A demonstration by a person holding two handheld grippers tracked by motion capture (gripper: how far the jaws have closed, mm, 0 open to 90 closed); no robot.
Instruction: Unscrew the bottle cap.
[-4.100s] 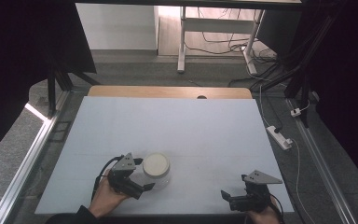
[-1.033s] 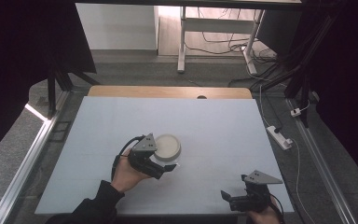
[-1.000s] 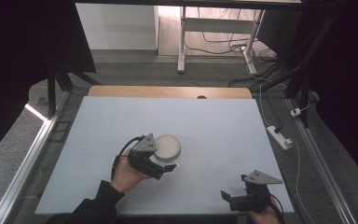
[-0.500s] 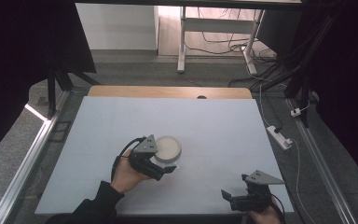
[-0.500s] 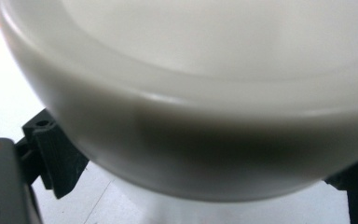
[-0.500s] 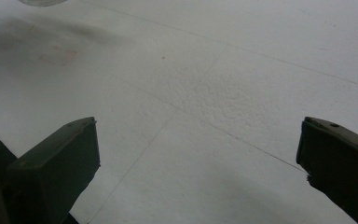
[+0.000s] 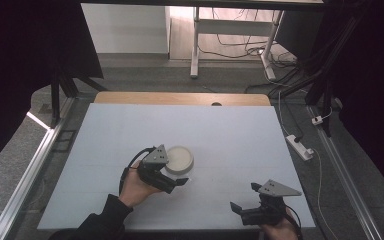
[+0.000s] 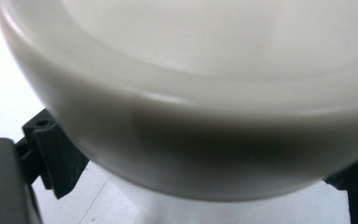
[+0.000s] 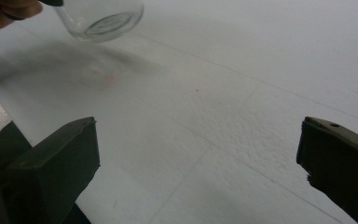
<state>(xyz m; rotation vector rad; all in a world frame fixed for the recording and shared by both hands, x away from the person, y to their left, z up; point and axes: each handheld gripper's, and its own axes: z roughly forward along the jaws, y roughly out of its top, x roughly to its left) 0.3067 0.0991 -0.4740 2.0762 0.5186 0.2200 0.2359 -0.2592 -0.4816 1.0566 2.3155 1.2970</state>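
A clear glass jar with a white lid (image 7: 179, 159) is in the left half of the white table (image 7: 240, 135). My left gripper (image 7: 180, 178) is shut on the jar's body just under the lid. In the left gripper view the lid (image 8: 205, 93) looms close, with a black jaw on each side of the glass below it. The jar's glass base (image 9: 100, 18) appears at the top left of the right gripper view, beside a hand. My right gripper (image 7: 244, 198) rests near the front right edge, open, with bare table between its jaws (image 9: 200, 158).
A wooden strip (image 7: 180, 98) runs along the table's far edge. Metal rails flank the table left and right. A power strip (image 7: 300, 146) with cables lies on the floor to the right. A white desk frame (image 7: 196, 40) stands beyond.
Since four seconds ago the left gripper has carried the jar away from the front edge and a little right. Over the last second it has barely moved. The right gripper is still.
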